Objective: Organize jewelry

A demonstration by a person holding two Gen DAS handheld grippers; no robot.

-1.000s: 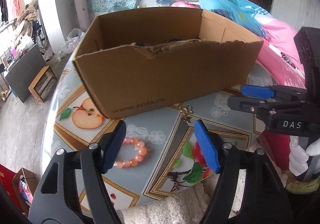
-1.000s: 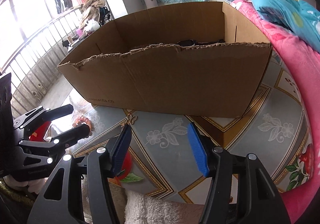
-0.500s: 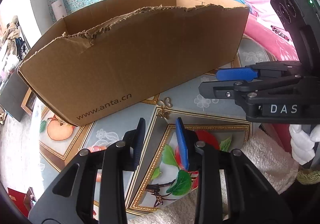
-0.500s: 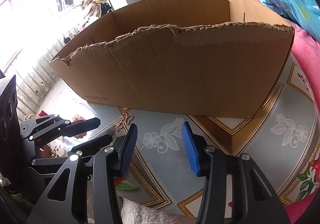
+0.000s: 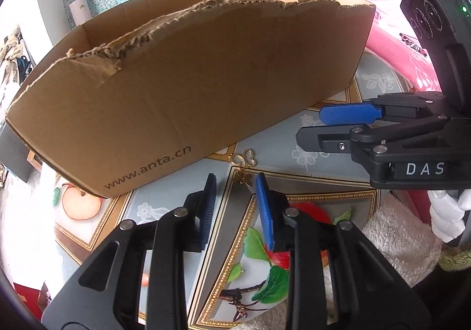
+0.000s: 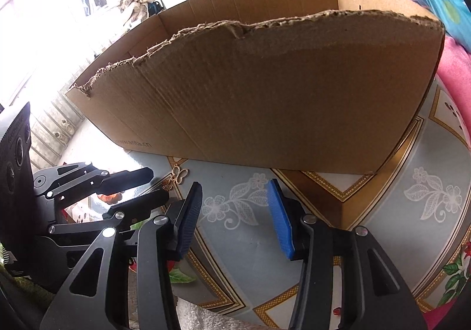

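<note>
Left gripper (image 5: 234, 182): jaws narrow and closing, nothing pressed between the pads. Right gripper (image 6: 235, 197): jaws half open, empty. The gold butterfly pendant (image 5: 244, 165) lies flat on the tabletop (image 5: 323, 153), just beyond the left fingertips, before the cardboard box (image 5: 188, 88). Risk: pads closing short of the thin pendant would miss it or push it against the box.

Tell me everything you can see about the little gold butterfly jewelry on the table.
The gold butterfly piece is small, thin openwork metal: two linked butterfly outlines. It lies flat on the patterned tablecloth, close to the cardboard box; contact unclear. The left claw, closing, is just short of it, not gripping.
</note>
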